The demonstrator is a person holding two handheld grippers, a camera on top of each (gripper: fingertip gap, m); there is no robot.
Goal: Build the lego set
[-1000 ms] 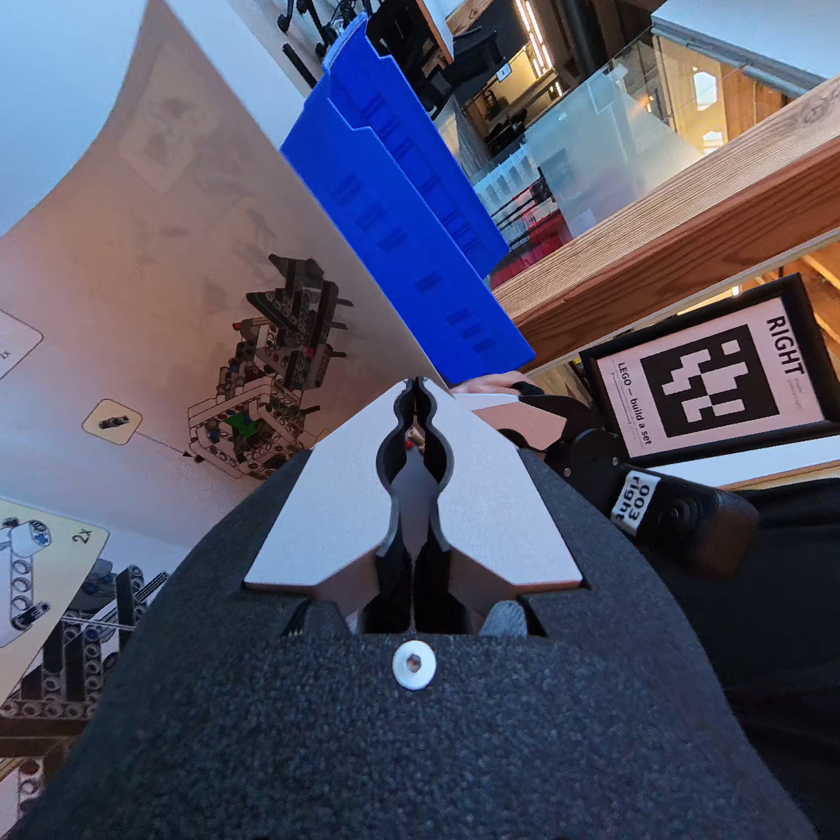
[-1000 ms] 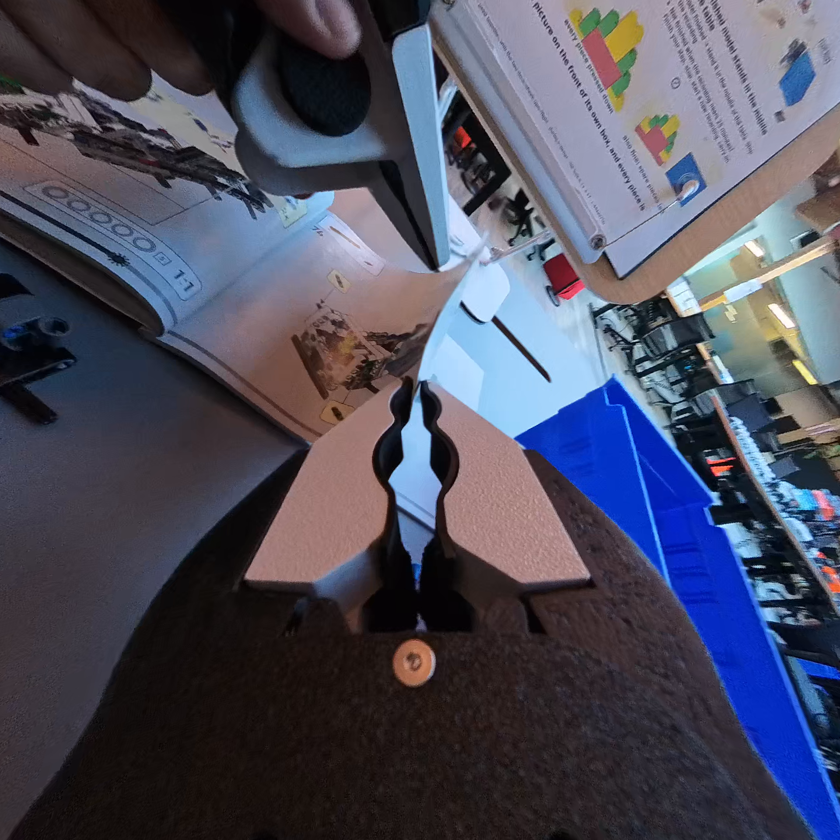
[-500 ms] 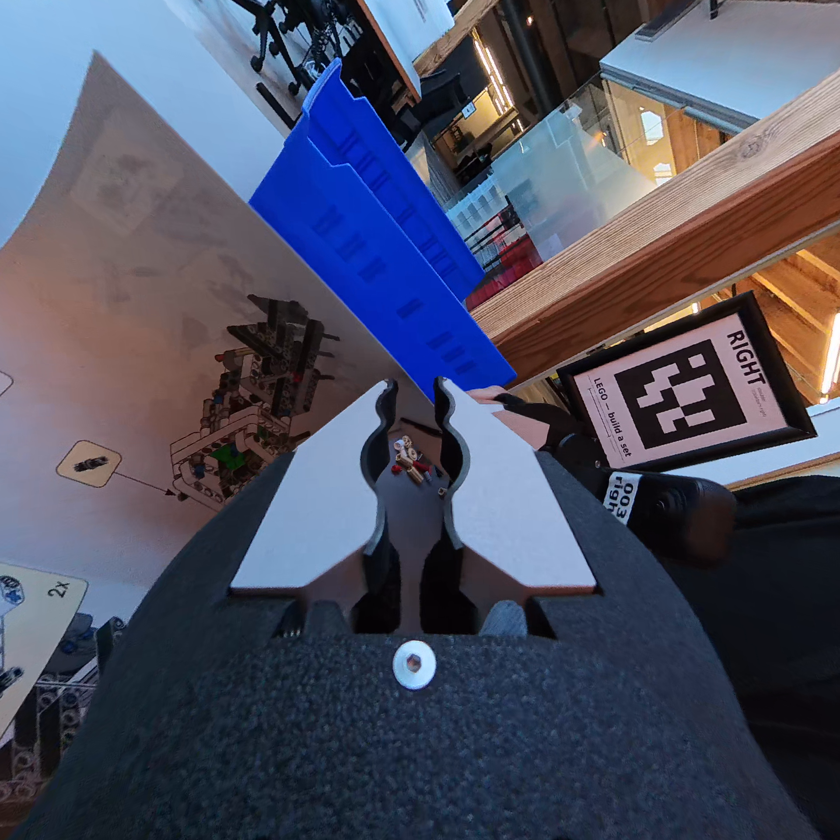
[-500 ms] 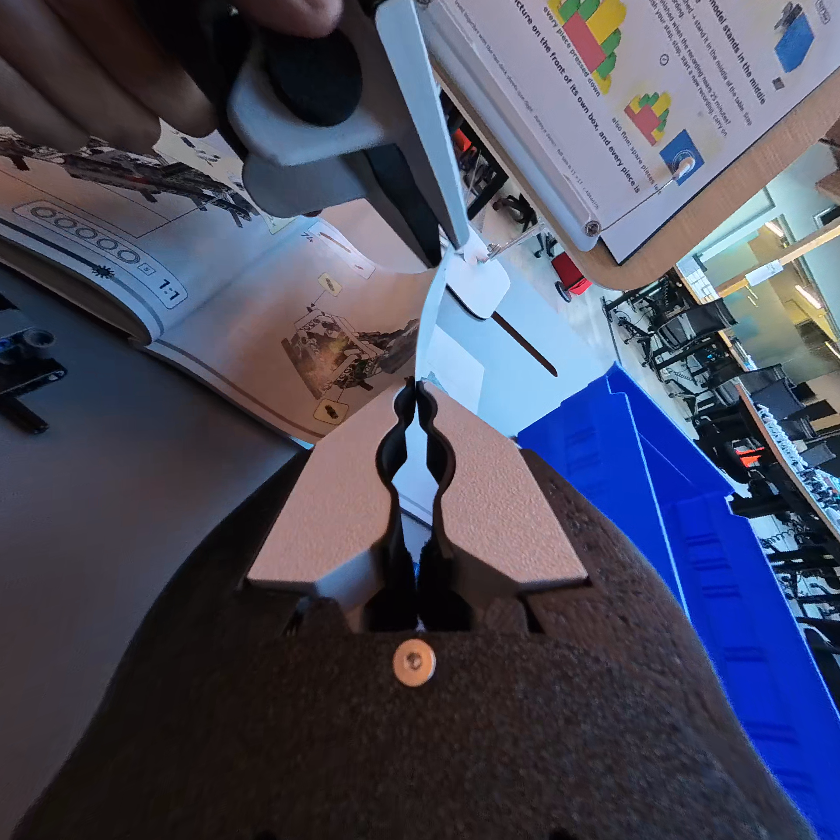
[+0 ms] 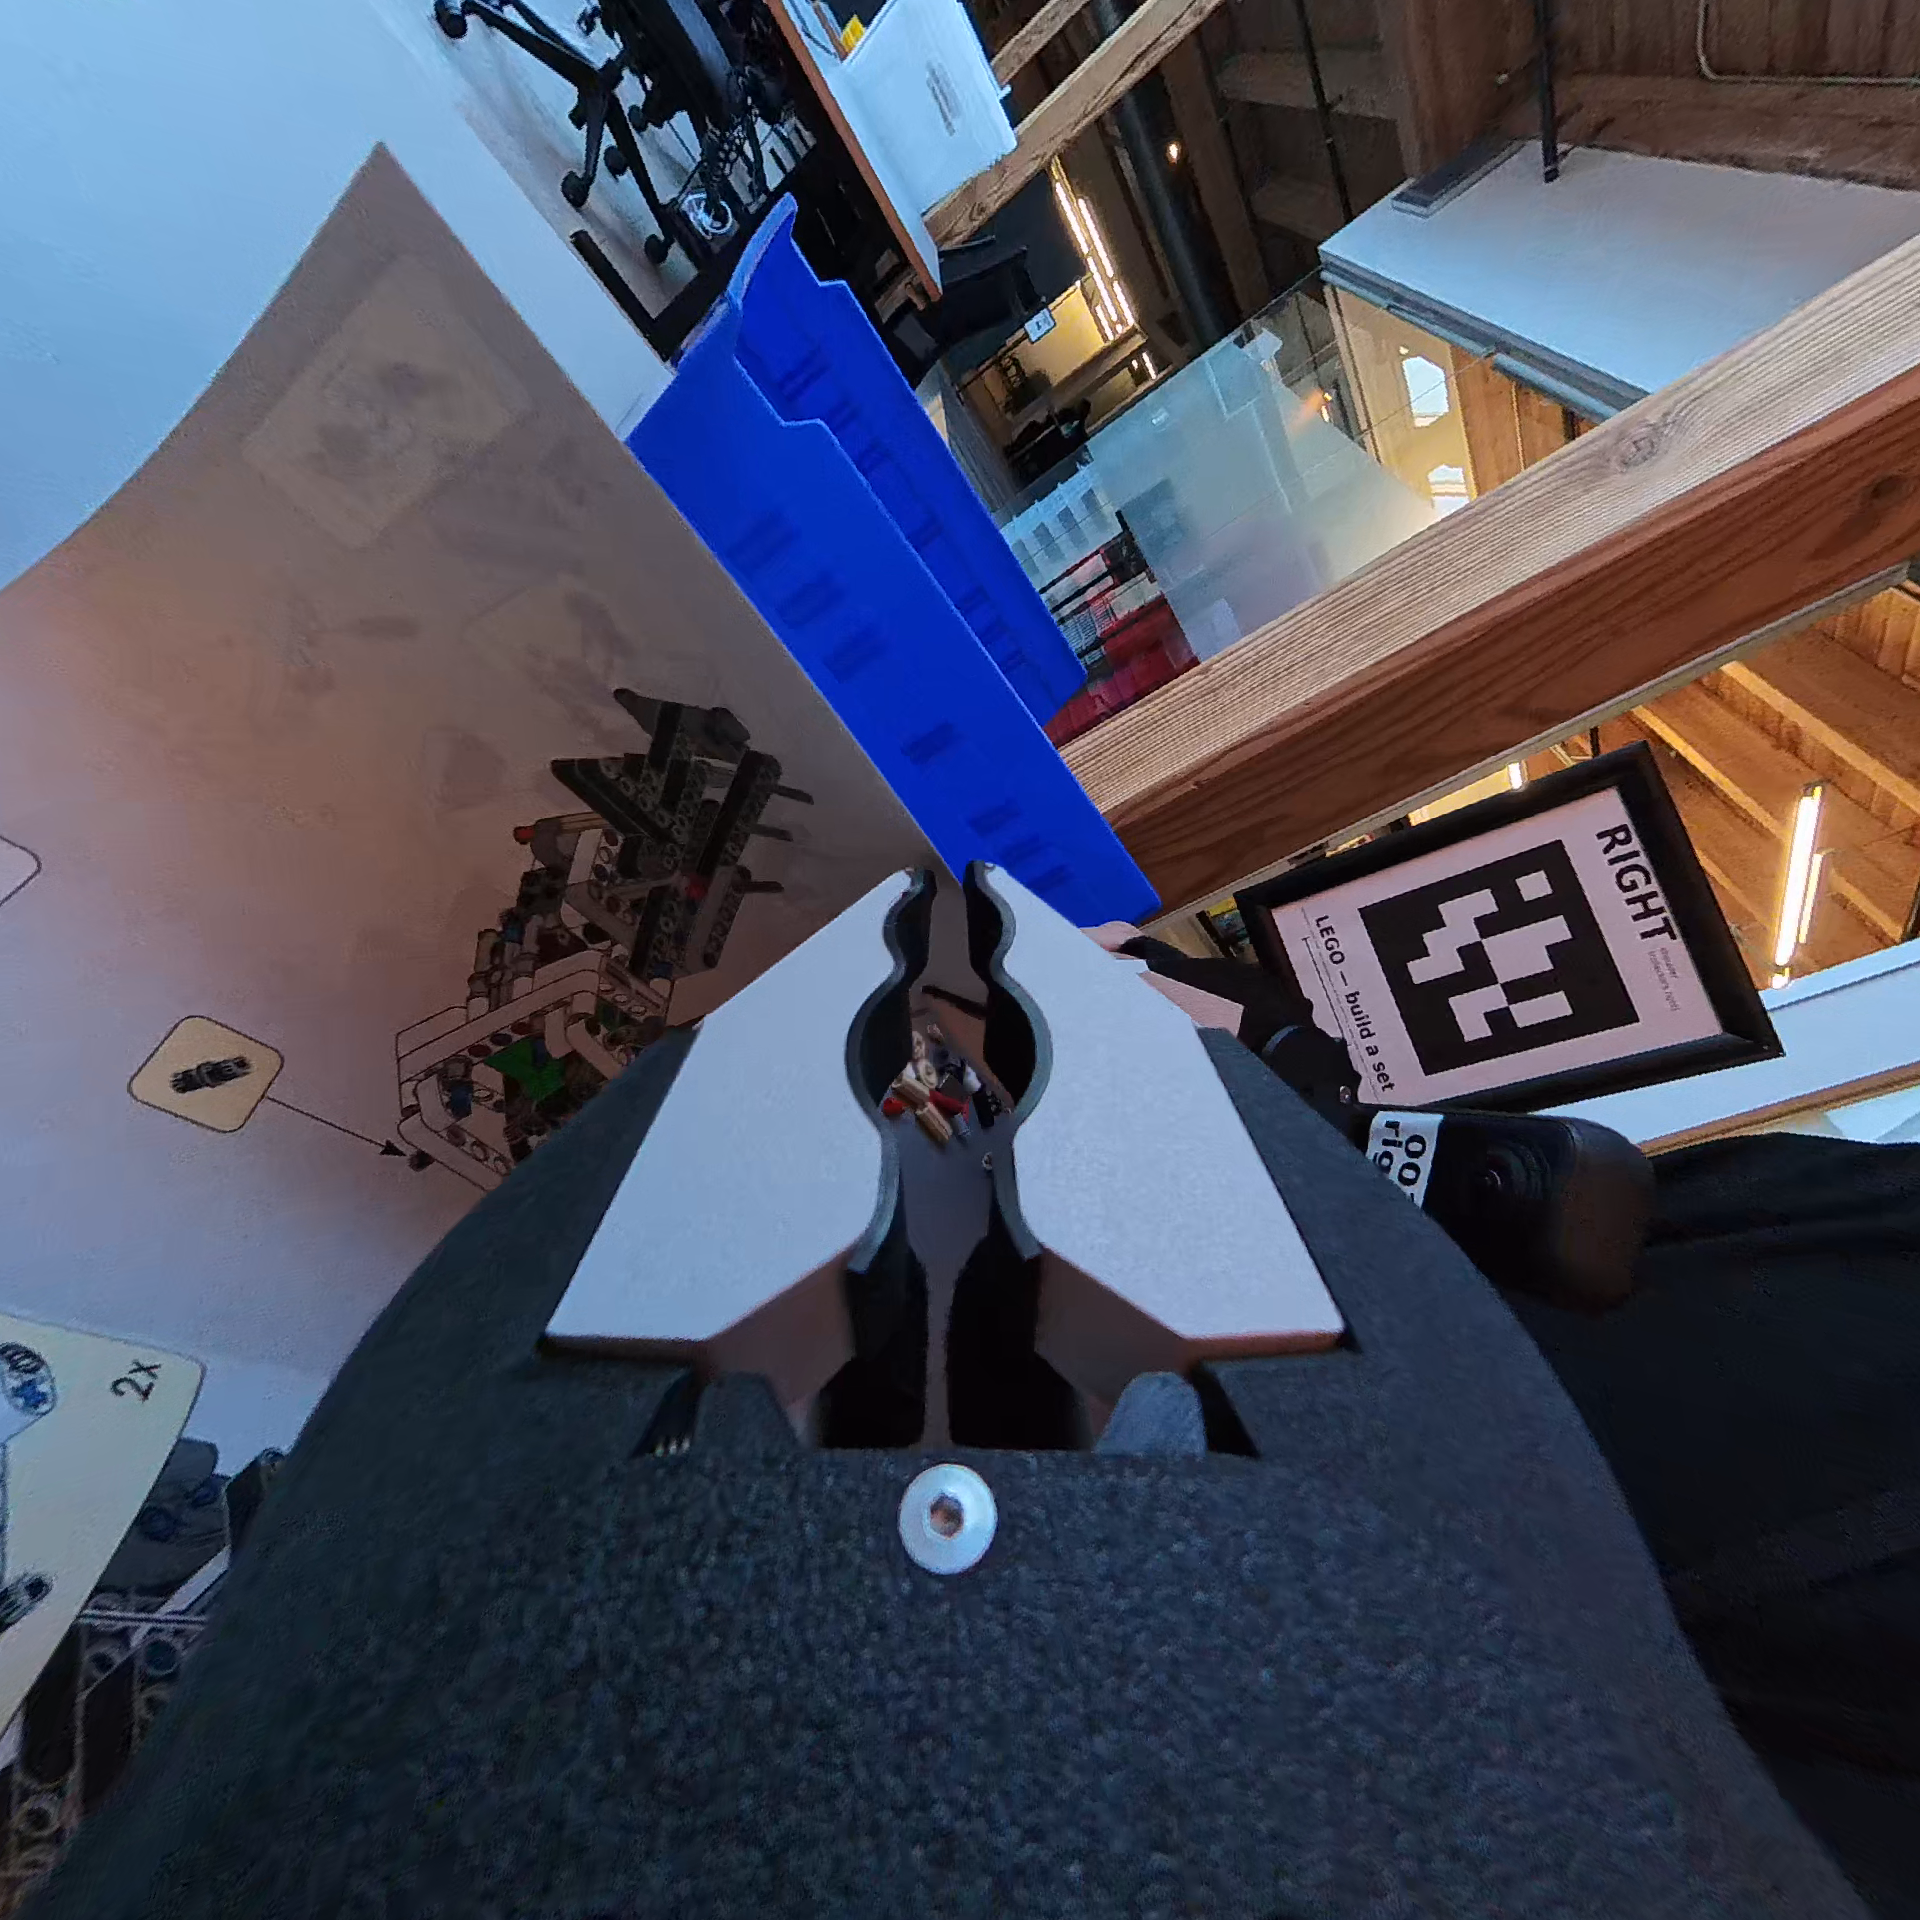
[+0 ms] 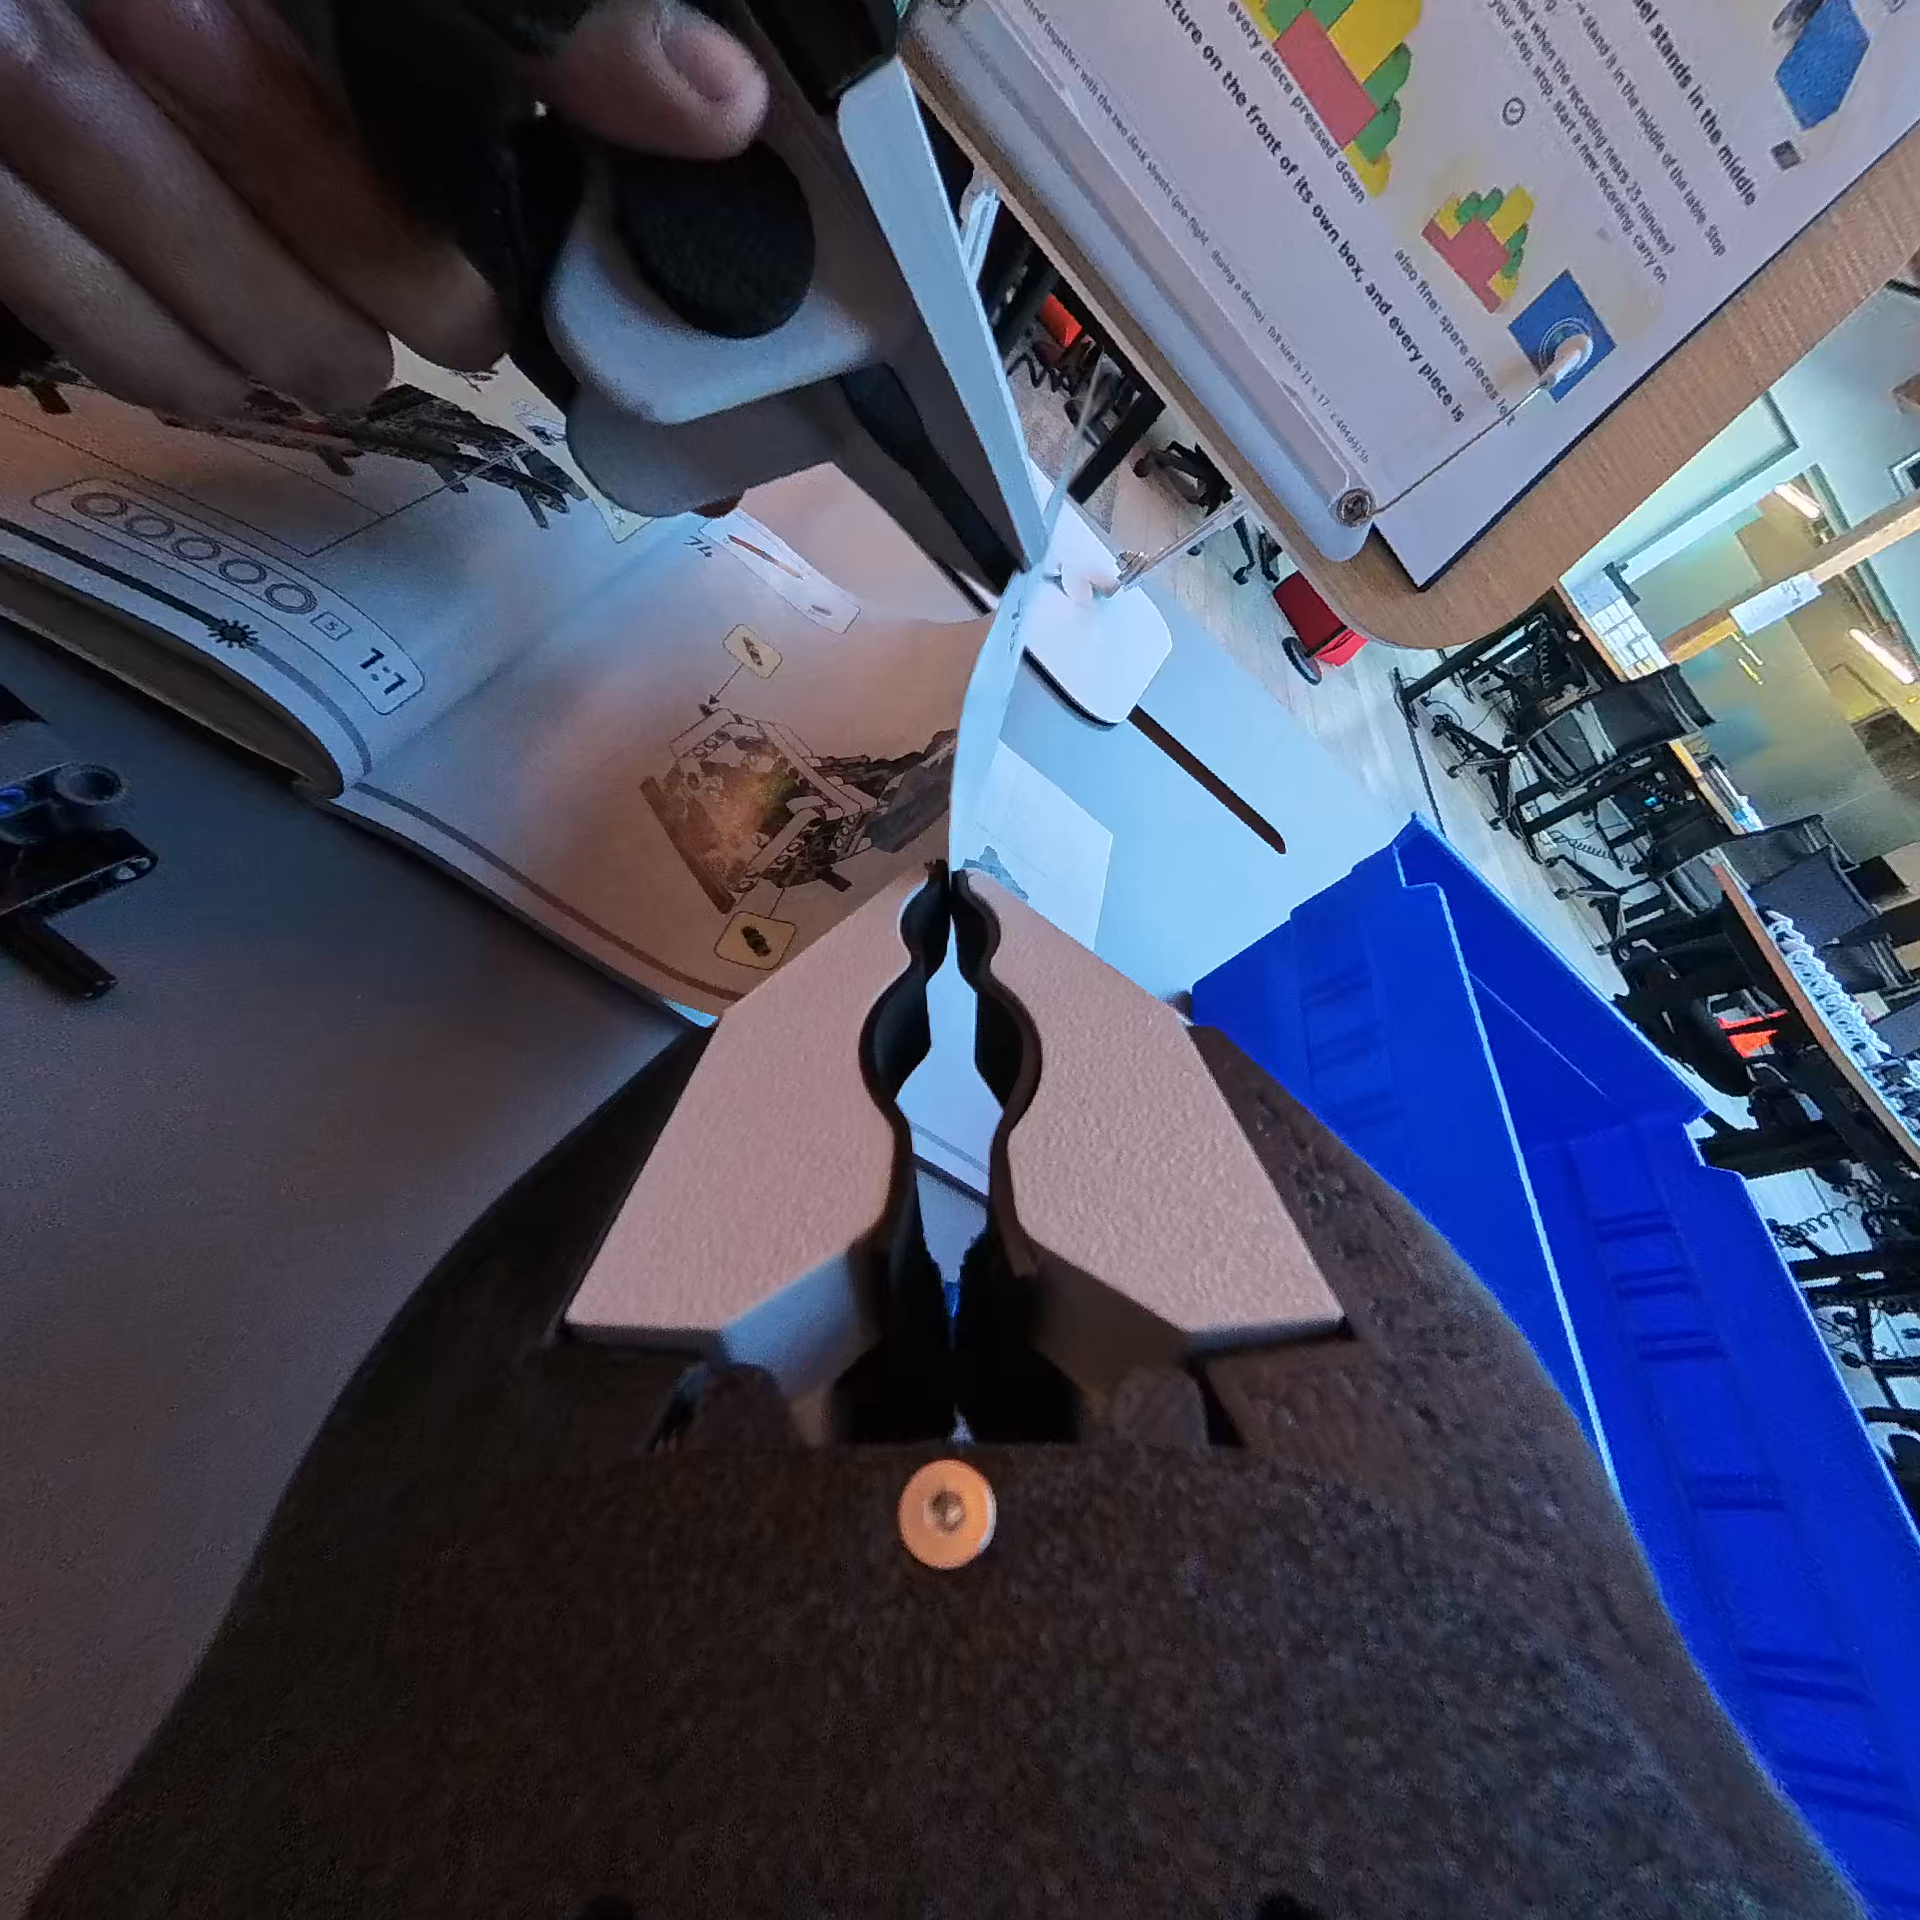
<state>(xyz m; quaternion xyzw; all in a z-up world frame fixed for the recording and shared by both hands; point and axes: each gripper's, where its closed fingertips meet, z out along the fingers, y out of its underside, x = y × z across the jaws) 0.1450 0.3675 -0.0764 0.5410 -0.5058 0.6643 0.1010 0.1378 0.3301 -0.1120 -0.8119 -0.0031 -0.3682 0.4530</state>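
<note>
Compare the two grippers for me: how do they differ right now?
The left gripper has its jaws slightly apart, holding nothing; the right gripper has its jaws pinched shut on a booklet page. Loose lego pieces show through the left's gap; the right's tips leave no gap. Both share silver, wavy-edged jaws.

printed booklet (image 6: 582, 748), framed sign (image 5: 1496, 956), poster (image 6: 1455, 187)

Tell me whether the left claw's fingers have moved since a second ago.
Yes. The left claw has parted: its tips, shut before, now show a narrow gap, with small loose pieces visible between them. The blue bin stays beyond its tips.
</note>
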